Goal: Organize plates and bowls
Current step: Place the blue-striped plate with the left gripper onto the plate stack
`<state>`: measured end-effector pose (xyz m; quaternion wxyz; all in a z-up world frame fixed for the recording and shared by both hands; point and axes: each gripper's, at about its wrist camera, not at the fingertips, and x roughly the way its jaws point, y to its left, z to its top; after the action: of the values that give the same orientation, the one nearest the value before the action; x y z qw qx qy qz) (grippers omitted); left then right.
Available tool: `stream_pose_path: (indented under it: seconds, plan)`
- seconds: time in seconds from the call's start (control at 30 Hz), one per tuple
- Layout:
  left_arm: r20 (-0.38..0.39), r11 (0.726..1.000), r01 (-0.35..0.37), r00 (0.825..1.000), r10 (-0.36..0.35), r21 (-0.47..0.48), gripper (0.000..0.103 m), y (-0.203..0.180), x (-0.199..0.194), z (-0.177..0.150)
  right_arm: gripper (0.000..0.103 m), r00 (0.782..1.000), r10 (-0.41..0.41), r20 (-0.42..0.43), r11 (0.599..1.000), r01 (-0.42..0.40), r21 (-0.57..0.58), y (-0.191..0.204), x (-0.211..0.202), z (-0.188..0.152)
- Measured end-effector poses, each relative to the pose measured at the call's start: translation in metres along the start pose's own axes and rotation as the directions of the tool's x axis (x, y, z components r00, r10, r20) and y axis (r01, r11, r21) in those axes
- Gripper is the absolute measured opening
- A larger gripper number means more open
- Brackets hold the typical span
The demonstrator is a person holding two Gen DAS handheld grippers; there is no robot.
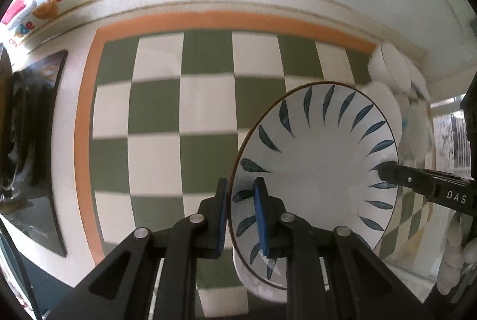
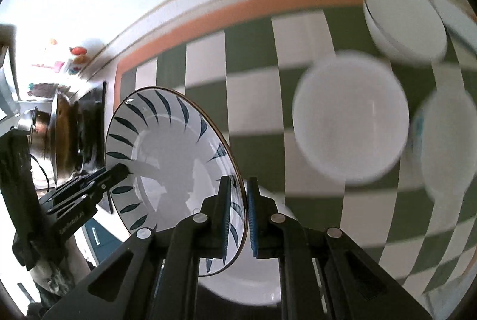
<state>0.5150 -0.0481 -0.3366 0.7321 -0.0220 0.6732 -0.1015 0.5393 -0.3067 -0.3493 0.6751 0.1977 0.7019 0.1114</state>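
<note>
White leaf-pattern plate pinched by both grippers' fingers; 3 bowls blurred.

Both grippers are matte black linkages with round silver pivot pins and ribbed blue pads on the fingers. The left gripper matches the right gripper. White "DAS" lettering and a small screw mark one finger's side. A white glove covers the right hand.
</note>
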Motion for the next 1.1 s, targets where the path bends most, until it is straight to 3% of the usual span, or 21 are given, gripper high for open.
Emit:
stream_pose_path:
  seconds: [0.33, 0.67, 1.1]
  plan:
    - [-0.065, 0.999, -0.009, 0.998, 0.011, 0.031, 0.014, -0.016, 0.023, -0.048, 0.012, 0.999, 0.008, -0.047, 0.999, -0.006, 0.049, -0.033, 0.036, -0.070]
    - [-0.091, 0.998, -0.030, 0.995, 0.035, 0.059, 0.015, -0.029, 0.047, -0.060, 0.012, 0.997, -0.036, -0.064, 0.997, 0.040, 0.061, -0.055, 0.058, -0.091]
    - [-0.094, 0.998, -0.052, 0.994, 0.056, 0.040, 0.017, -0.030, 0.062, -0.062, 0.012, 0.997, -0.055, -0.054, 0.997, 0.058, 0.050, -0.048, 0.071, -0.089]
